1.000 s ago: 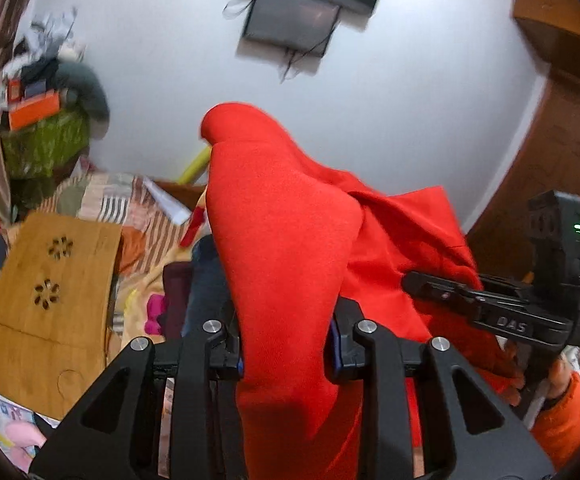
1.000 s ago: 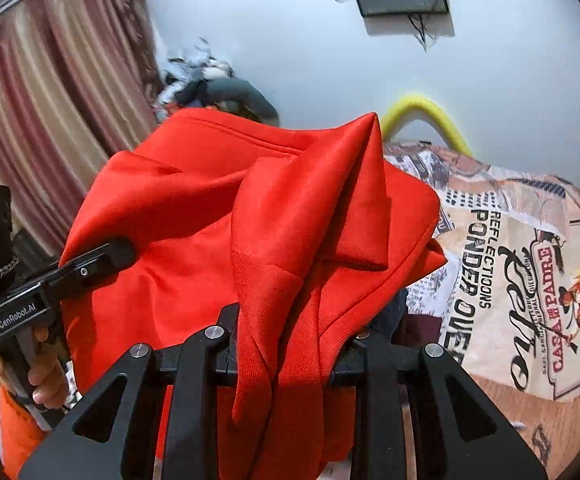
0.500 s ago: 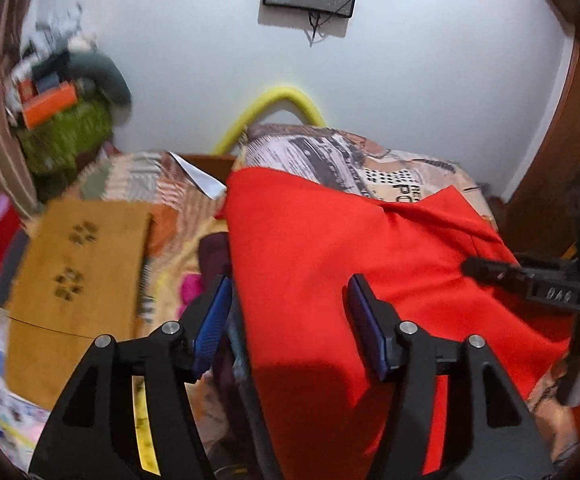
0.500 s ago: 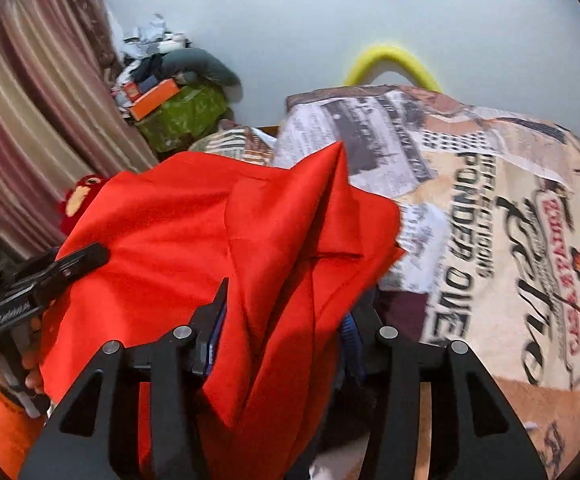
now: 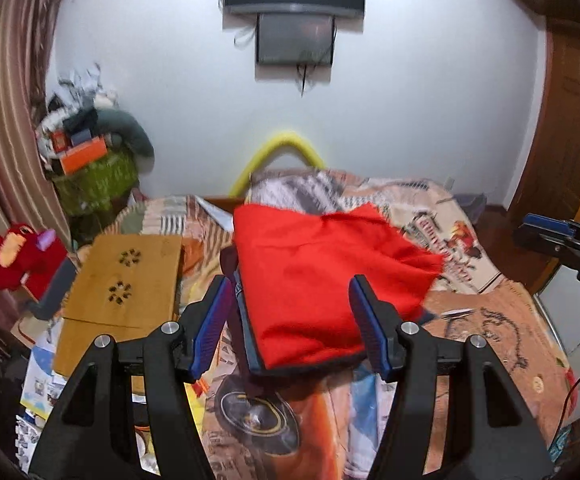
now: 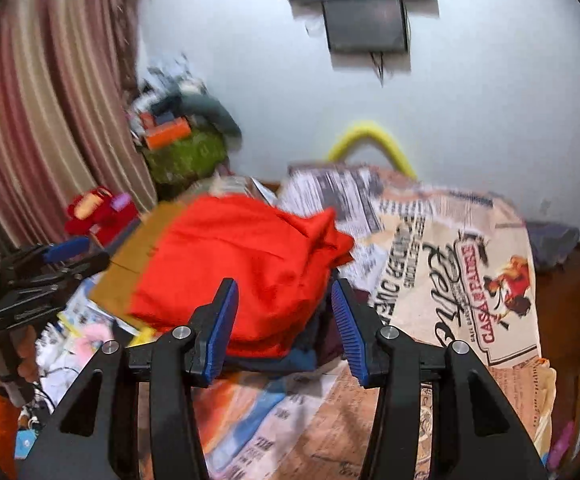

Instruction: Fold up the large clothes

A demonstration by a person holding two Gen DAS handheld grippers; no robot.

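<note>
The red garment point(image 5: 322, 268) lies folded on top of a small stack of darker clothes point(image 6: 290, 356) on the bed point(image 5: 498, 332), beside a wooden lap tray point(image 5: 118, 276). Both tools are spread wide and hold nothing — the left hand-held gripper point(image 5: 290, 320) and the right hand-held gripper point(image 6: 284, 324) each frame the bundle without touching it.

The fold looks loose: one red corner point(image 6: 326, 220) pokes up and out on the right side, and the far edge is ruffled. That flap could spring open or slide, and the whole bundle sits a little off the stack beneath — a nudge from either tool, or a snag on a blue pad point(image 5: 212, 320), would likely drag the top layer askew. The soft bedding gives little support for pressing it flat.
</note>
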